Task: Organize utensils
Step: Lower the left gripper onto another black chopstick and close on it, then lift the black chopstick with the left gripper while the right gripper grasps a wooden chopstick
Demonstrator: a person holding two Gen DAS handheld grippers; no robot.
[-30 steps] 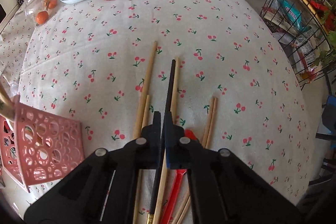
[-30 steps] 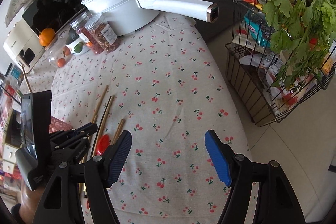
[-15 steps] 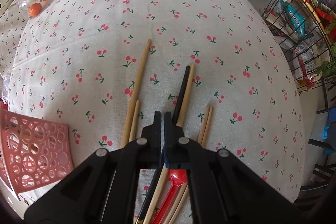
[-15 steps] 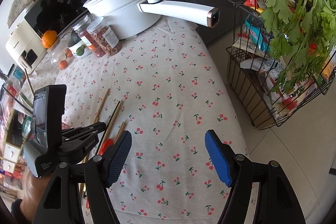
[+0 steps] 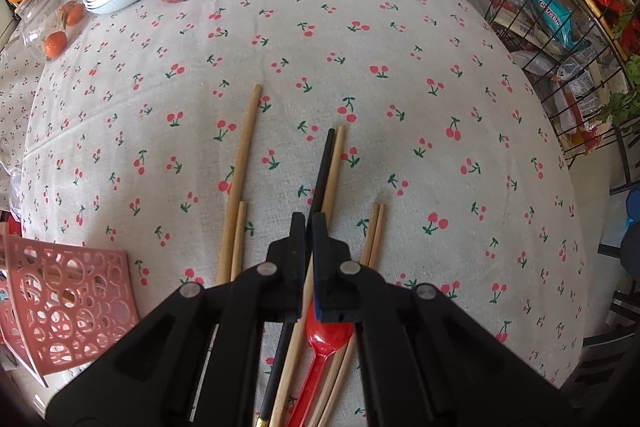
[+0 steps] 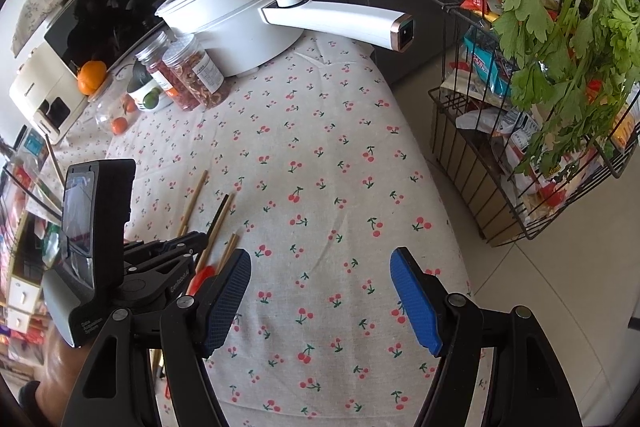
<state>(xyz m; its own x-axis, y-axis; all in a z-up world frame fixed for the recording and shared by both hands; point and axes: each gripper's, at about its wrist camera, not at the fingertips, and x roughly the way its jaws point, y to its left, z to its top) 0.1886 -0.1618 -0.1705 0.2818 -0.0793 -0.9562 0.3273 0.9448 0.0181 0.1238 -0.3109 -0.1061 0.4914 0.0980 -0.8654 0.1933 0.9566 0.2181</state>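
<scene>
The left gripper (image 5: 307,227) points steeply down over a loose spread of utensils near the table's left edge, its black jaws pressed together on a thin black chopstick (image 5: 323,167) whose tip juts beyond them. Pale wooden chopsticks (image 5: 242,163) lie on both sides on the cherry-print tablecloth (image 5: 400,67), and a red plastic spoon (image 5: 324,343) lies beneath the jaws. A pink perforated plastic basket (image 5: 72,303) sits at the table's left edge. The right gripper (image 6: 320,291) hangs near the front edge, blue pads wide apart, holding nothing.
</scene>
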